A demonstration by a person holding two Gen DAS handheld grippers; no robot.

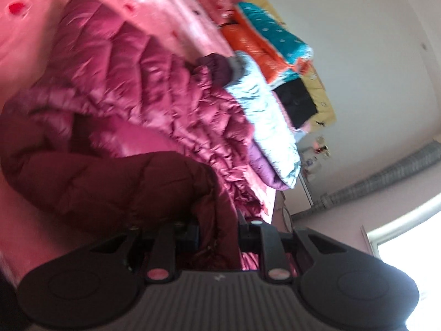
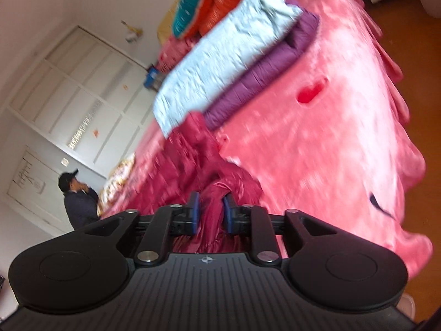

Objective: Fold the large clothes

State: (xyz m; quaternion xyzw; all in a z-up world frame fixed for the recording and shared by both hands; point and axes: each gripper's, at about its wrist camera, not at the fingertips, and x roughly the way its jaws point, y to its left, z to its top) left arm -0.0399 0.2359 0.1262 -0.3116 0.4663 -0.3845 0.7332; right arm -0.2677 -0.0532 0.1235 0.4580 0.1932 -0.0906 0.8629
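A large dark red quilted puffer jacket (image 1: 143,93) lies crumpled on the pink bedspread (image 1: 35,35). My left gripper (image 1: 219,226) is shut on a fold of the jacket's dark red fabric, which bunches between its fingers. In the right wrist view the same jacket (image 2: 190,151) runs from the bed into my right gripper (image 2: 210,209), whose blue pads (image 2: 195,207) are shut on a bunched edge of it. Both views are tilted and blurred.
A folded stack of a light blue garment (image 2: 220,52) on a purple one (image 2: 264,66) lies just beyond the jacket. Teal and orange bedding (image 1: 270,38) is piled further back. A person in a dark cap (image 2: 77,198) stands by white cupboards. The bedspread (image 2: 330,127) falls off to a wooden floor (image 2: 419,63).
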